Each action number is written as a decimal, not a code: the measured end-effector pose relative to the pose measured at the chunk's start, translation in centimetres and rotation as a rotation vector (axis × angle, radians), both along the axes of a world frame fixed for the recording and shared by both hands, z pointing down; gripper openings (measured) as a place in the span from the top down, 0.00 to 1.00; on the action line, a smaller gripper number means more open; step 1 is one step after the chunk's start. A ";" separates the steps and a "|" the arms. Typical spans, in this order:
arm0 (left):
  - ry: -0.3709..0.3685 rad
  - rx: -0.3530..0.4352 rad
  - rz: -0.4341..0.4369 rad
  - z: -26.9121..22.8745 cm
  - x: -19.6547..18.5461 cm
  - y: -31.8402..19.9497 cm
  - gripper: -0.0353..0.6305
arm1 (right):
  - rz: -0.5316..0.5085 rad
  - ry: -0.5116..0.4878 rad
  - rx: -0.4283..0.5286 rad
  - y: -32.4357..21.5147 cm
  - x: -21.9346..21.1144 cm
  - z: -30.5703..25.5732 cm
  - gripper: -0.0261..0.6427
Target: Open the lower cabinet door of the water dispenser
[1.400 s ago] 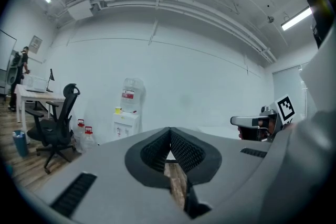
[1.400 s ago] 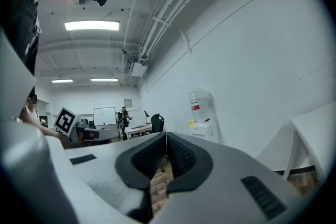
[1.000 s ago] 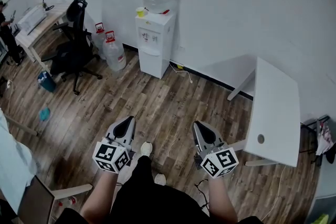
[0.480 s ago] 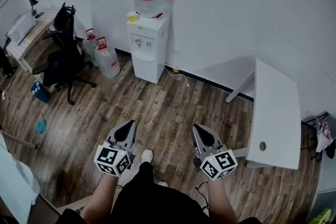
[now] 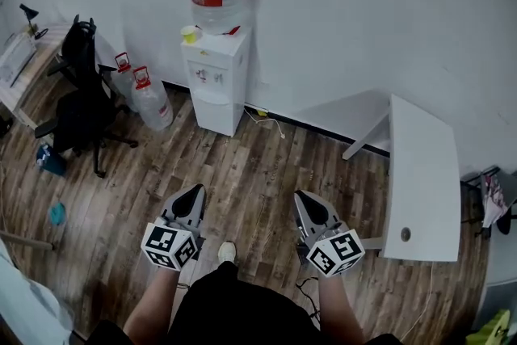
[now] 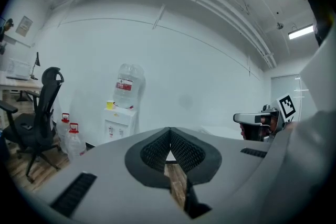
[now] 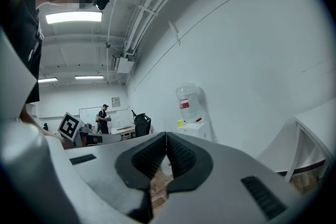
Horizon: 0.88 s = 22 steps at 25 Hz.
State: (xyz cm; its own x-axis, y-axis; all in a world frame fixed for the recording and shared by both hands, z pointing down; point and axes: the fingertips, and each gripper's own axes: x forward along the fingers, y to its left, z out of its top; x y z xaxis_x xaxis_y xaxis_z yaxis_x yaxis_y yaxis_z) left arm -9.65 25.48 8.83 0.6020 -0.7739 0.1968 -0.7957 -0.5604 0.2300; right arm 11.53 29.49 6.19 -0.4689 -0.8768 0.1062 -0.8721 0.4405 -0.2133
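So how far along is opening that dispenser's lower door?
Done: nothing yet; the lower door of the dispenser looks shut. In hand: the approach, with the left gripper and right gripper both shut, empty, held over the floor well short of the dispenser. Left: reach it, grip the door and pull it open.

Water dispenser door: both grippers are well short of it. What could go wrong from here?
1. The left gripper and right gripper are both shut and empty. One must open before it can catch the lower cabinet door of the water dispenser.
2. Two spare water bottles stand close beside it, so a gripper or the swinging door might knock them.
3. A cable trails from its other side and could be a trip hazard.
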 end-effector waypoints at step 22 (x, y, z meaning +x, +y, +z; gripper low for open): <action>0.000 -0.017 0.085 2.0 -3.5 -11.2 0.93 | 0.032 0.005 -0.030 -10.1 -4.8 1.0 0.93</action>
State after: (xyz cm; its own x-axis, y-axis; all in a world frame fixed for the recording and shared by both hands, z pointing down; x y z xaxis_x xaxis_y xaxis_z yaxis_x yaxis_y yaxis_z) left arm -13.13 14.26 10.81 0.6651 -0.7166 0.2099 -0.7456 -0.6216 0.2402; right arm 6.77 19.40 7.22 -0.4403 -0.8877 0.1349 -0.8865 0.4059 -0.2221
